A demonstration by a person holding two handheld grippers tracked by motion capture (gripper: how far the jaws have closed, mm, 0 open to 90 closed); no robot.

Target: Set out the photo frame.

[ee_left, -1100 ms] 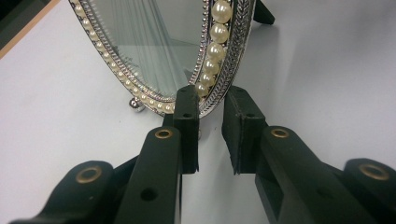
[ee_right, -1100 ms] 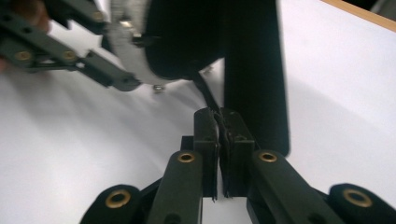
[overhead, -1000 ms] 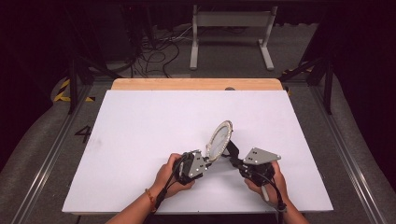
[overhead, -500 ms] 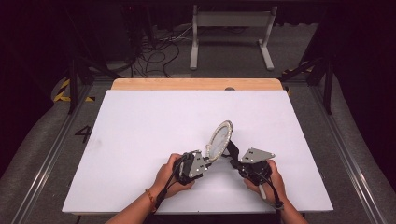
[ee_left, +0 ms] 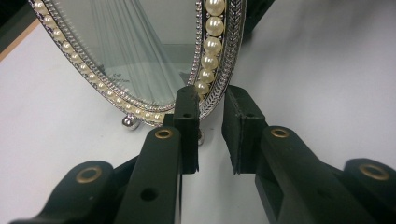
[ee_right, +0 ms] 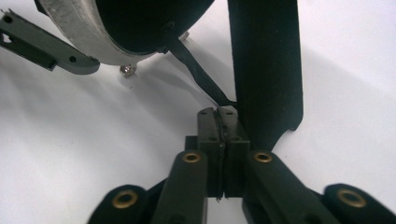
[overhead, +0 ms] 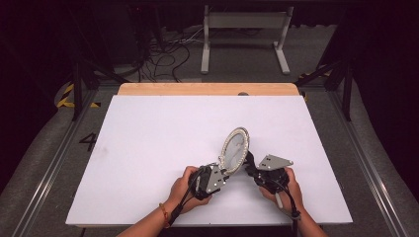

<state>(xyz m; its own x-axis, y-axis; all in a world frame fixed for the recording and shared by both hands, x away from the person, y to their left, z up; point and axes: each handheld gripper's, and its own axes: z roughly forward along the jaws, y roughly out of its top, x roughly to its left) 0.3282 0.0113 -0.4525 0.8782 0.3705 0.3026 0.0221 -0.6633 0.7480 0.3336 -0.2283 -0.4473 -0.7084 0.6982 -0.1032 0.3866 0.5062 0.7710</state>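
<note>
A person steadies an oval pearl-trimmed mirror point(overhead: 234, 149) near the front middle of the white counter point(overhead: 148, 138), a claw working on either side of it. The left claw point(ee_left: 208, 100) has its jaws drawn narrow over the beaded rim point(ee_left: 211, 44) at the mirror's lower edge, one pad on the glass side and one behind; whether both pads press on the frame cannot be told from the left gripper view. The grip looks meant to keep the frame from tipping. The right claw point(ee_right: 218, 122), its jaws having just eased apart a little, remains almost closed on the thin black strap point(ee_right: 198, 72) that links the mirror's dark back to its easel stand point(ee_right: 265, 65), apparently to draw the stand out as a prop. The mirror stands nearly upright on small ball feet point(ee_left: 129, 122), its long axis rising and leaning toward the counter's far right, its glass facing left toward the left hand point(overhead: 184, 185), its back toward the right hand point(overhead: 289, 185).
</note>
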